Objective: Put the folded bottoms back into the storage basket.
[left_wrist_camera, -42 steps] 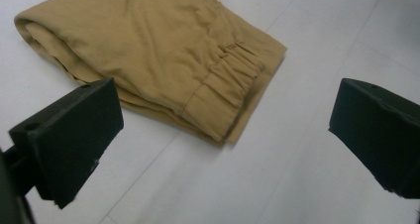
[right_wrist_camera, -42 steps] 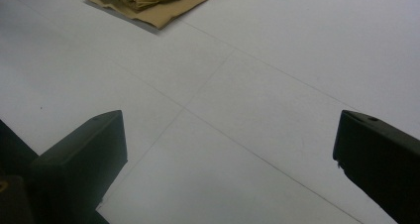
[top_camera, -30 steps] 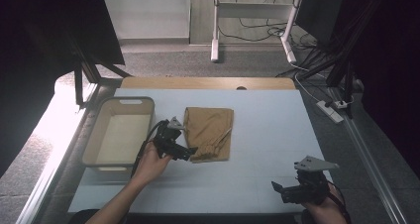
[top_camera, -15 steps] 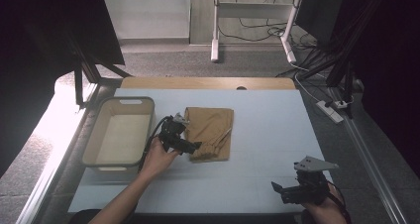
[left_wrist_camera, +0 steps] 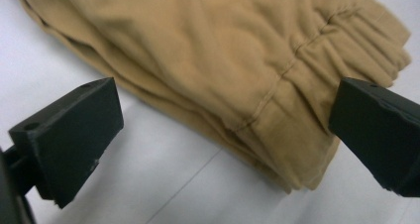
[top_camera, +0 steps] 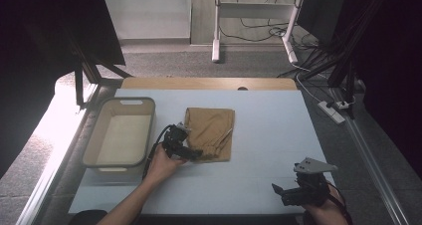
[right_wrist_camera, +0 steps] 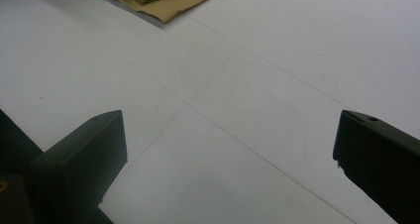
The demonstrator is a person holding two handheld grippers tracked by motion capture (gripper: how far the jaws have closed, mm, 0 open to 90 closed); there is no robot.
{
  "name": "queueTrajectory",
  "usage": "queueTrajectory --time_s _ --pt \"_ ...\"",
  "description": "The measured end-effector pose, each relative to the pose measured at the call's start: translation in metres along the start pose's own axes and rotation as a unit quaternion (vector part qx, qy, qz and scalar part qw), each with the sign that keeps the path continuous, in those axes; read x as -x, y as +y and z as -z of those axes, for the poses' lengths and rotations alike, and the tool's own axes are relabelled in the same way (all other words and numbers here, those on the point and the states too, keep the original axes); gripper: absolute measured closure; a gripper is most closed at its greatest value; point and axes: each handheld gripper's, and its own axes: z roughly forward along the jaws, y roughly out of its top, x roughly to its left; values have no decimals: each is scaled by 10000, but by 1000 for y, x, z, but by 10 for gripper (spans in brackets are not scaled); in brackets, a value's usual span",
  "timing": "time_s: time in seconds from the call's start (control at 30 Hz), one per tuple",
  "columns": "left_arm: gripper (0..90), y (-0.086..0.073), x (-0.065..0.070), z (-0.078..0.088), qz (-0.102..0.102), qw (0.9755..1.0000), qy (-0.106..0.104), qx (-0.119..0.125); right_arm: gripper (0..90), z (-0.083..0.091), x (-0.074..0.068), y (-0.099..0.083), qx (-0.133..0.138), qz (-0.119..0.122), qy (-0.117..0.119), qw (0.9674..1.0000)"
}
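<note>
Left claw (left_wrist_camera: 223, 135): jaws wide apart, holding nothing, poised at the near left corner of the cloth (top_camera: 210, 132), hem lying between them. Cloth: folded, tan, flat on the counter (top_camera: 278, 120), long axis running away from the person, just right of the bin (top_camera: 120, 130). Right claw (top_camera: 288, 194): also spread, empty, low at the near right edge, well apart from the cloth. Left hand (top_camera: 161, 161) far nearer; likely the one to pinch.

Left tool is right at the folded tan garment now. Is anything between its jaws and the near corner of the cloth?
Nothing visible. The left tool is open, its jaws either side of the tan garment's near corner, with bare white table in the gap.
</note>
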Motion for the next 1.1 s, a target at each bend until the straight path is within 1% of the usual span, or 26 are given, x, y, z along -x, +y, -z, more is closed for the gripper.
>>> queueTrajectory --time_s 0.07,0.13,0.2,0.3,0.33,0.37,0.4,0.47,0.6,0.63,0.7,0.83,0.87,0.9,0.97,1.03,1.1 --pt "5 -2 -1 -1 37 10000 23 -52 7 0 0 0 -2 6 -1 10000" --pt "34 -3 -2 -3 2 9999 12 -106 7 0 0 0 -4 2 -2 10000" --pt "36 -5 -1 -4 -34 9999 61 -83 7 0 0 0 6 11 -8 10000" --pt "41 -7 4 -6 -199 9996 193 -84 7 0 -1 0 -12 60 -12 10000" --pt "46 -7 7 -6 -283 9992 258 -105 7 0 -1 0 -18 64 -14 10000" --pt "55 -8 10 -7 -413 9985 349 -128 7 -1 -1 0 -27 68 -22 10000" --pt "79 -9 12 -6 -417 9986 322 -99 7 -1 -2 0 -23 69 -21 10000" --pt "156 -10 15 -4 -433 9986 283 -76 7 -1 -2 0 -30 69 -24 10000" --pt "319 -12 20 -1 -405 9990 206 -8 7 -2 -2 1 -69 98 -25 9999" --pt "381 -12 22 0 -422 9988 255 10 7 -2 -3 1 -78 118 -18 9999" --pt "460 -12 25 0 -434 9988 240 21 7 -3 -3 2 -126 153 -27 9998" --pt "566 -12 27 1 -421 9989 221 53 7 -4 -4 2 -150 197 -26 9997" --pt "597 -11 27 1 -386 9989 274 64 7 -4 -4 2 -145 203 -25 9997" --pt "693 -11 27 1 -381 9987 321 71 7 -4 -4 2 -154 221 -27 9996" --pt "749 -9 28 0 -412 9986 342 48 7 -5 -4 3 -163 221 -14 9996" --pt "778 -8 29 0 -439 9983 390 19 7 -5 -5 3 -181 238 -21 9996" --pt "795 -6 30 0 -524 9978 412 -14 7 -5 -5 3 -196 264 -18 9995"
